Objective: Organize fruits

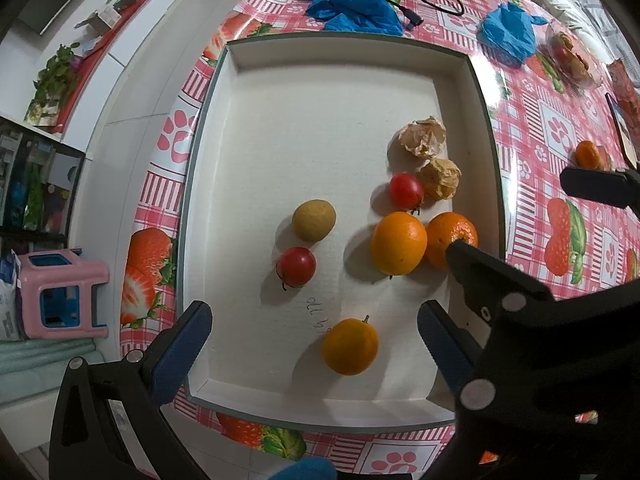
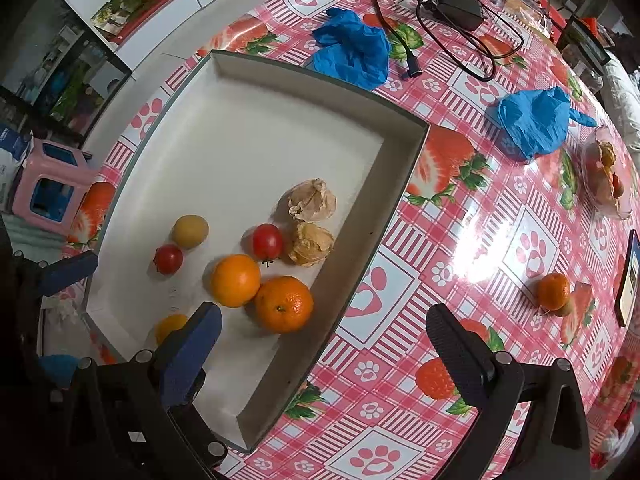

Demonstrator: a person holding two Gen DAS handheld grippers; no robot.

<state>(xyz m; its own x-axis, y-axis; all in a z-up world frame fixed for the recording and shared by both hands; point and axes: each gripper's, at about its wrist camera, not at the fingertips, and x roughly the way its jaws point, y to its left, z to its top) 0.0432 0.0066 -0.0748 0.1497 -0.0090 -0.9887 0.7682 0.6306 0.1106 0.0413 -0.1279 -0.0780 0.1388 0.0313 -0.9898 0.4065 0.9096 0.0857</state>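
Note:
A white shallow box (image 1: pixel 224 80) (image 2: pixel 400 168) lies on the table and holds several fruits: a mandarin (image 1: pixel 444 236) (image 2: pixel 284 304), two smooth orange fruits (image 1: pixel 398 242) (image 1: pixel 350 346), two red tomatoes (image 1: pixel 296 266) (image 1: pixel 406 190), a tan round fruit (image 1: pixel 313 220) and two papery husked fruits (image 1: pixel 424 136) (image 1: pixel 440 178). My left gripper (image 1: pixel 314 340) is open and empty over the box's near end, around the nearest orange fruit. My right gripper (image 2: pixel 324 340) is open and empty over the box's right rim. Another mandarin (image 2: pixel 553 291) (image 1: pixel 588 155) lies on the tablecloth to the right.
Two crumpled blue gloves (image 2: pixel 352 54) (image 2: pixel 534 120), a black power adapter with cables (image 2: pixel 458 8) and a clear dish of fruit (image 2: pixel 606 172) lie beyond the box. A phone (image 2: pixel 628 280) is at the right edge. A pink stool (image 1: pixel 60 296) stands off the table's left.

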